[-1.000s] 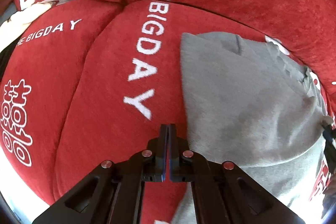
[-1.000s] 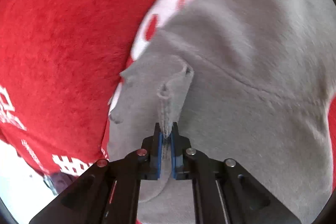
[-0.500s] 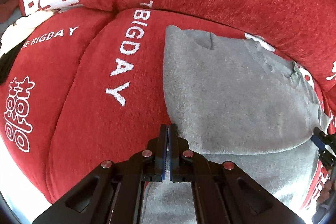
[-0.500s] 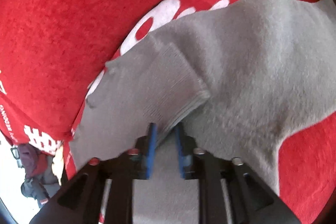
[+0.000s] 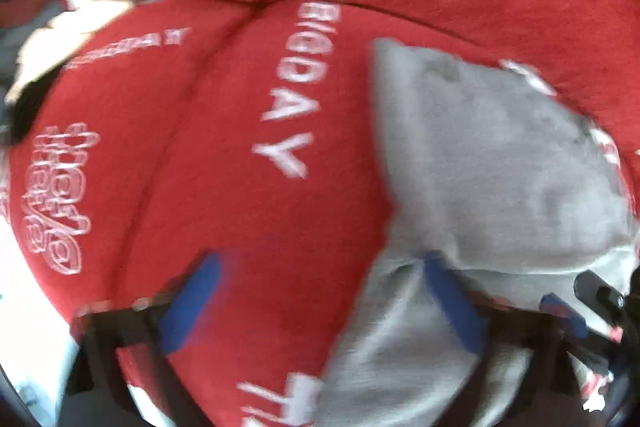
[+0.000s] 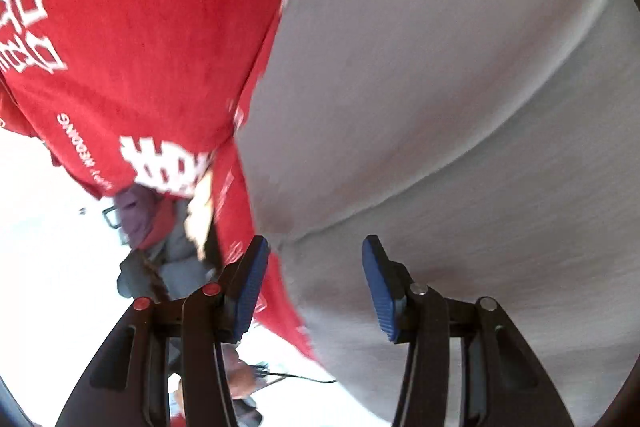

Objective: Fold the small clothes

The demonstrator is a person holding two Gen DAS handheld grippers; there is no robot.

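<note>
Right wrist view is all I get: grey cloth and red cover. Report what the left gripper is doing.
Observer: The left gripper hangs over the grey sweater's left edge, its jaws opening wide with nothing pinched.
Operator: Give me the sweater's shape.
Observer: A top layer lies folded over a lower one, and the lower one sticks out toward the gripper.
Operator: Say what lies left of it.
Observer: Bare red cushion cover, with white lettering ending in DAY.
</note>
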